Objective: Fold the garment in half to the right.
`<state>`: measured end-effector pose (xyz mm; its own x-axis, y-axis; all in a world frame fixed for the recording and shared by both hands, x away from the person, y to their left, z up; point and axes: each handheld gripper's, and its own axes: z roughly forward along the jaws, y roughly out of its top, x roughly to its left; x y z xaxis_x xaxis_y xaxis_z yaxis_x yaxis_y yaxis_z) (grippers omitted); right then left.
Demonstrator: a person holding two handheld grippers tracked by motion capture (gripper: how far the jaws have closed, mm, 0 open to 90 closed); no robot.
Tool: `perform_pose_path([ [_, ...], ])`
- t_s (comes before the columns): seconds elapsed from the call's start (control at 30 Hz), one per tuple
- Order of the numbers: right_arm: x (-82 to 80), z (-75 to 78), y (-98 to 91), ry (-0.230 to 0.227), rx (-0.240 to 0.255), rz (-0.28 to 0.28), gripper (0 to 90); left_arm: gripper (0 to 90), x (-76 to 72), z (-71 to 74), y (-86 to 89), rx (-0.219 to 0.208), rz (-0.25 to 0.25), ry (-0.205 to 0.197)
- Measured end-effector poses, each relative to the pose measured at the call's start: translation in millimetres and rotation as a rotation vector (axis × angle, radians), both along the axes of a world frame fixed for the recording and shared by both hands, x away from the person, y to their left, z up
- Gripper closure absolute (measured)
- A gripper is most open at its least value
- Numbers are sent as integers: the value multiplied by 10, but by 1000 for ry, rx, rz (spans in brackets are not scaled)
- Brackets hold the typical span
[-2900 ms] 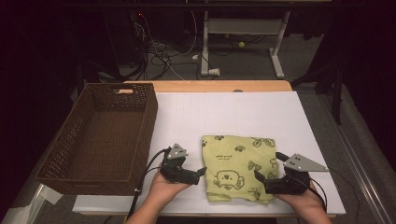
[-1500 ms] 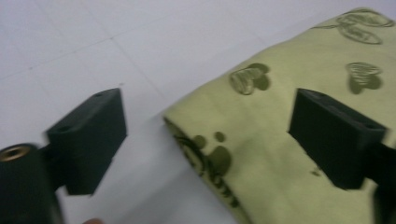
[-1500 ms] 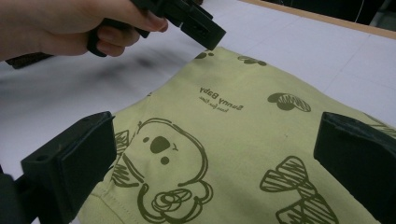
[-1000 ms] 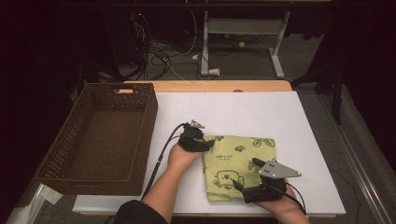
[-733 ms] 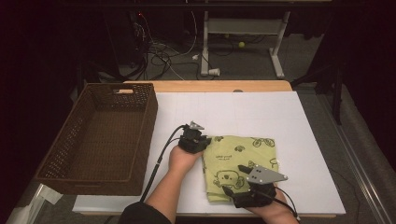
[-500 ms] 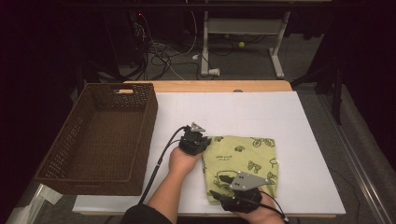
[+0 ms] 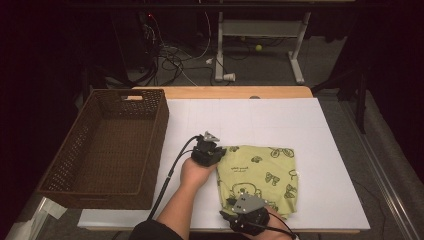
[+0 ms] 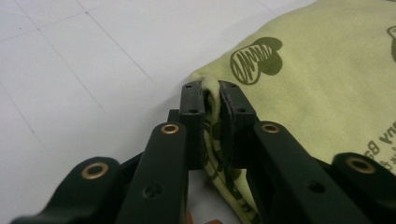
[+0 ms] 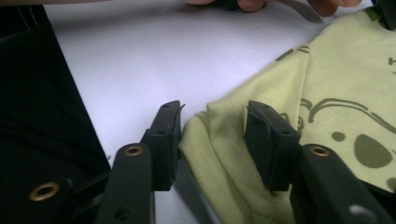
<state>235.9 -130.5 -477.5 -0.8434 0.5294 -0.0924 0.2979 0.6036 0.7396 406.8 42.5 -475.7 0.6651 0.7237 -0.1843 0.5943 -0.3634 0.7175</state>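
Note:
A folded yellow-green cloth (image 7: 260, 170) with dark prints lies on the white table top (image 7: 250, 115). My left gripper (image 7: 219, 154) is at its far left corner. In the left gripper view it (image 8: 211, 88) is shut on a pinched fold of the cloth (image 8: 327, 70). My right gripper (image 7: 232, 201) is at the near left corner, low over the table. Its jaws have just been closing. In the right gripper view they (image 9: 215, 112) stand apart with the bunched corner of the cloth (image 9: 336, 93) between them, and the pads do not squeeze it.
A brown wicker basket (image 7: 100, 150) stands along the table's left side, a hand's width from the left gripper. White table surface lies behind and to the right of the cloth. The near table edge is just under the right gripper.
The right gripper slid left along the near edge to the cloth's near left corner, and its jaws narrowed around it. The left gripper stayed at the far left corner and closed on the fabric.

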Motion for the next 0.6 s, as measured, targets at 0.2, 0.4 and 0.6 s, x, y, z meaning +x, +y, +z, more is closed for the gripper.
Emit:
perform_pose_path([
  [0.2, -8, -2, 45, -24, -22, -3, 715, 780, 4, -1, 1, 0, 0, 3],
  [0.4, 4, 5, 54, -41, -37, -4, 814, 780, 9, -1, 4, -3, 0, 10],
  [0.6, 2, 40, 29, -46, -17, 4, 821, 786, 19, -1, 14, -14, 4, 17],
])
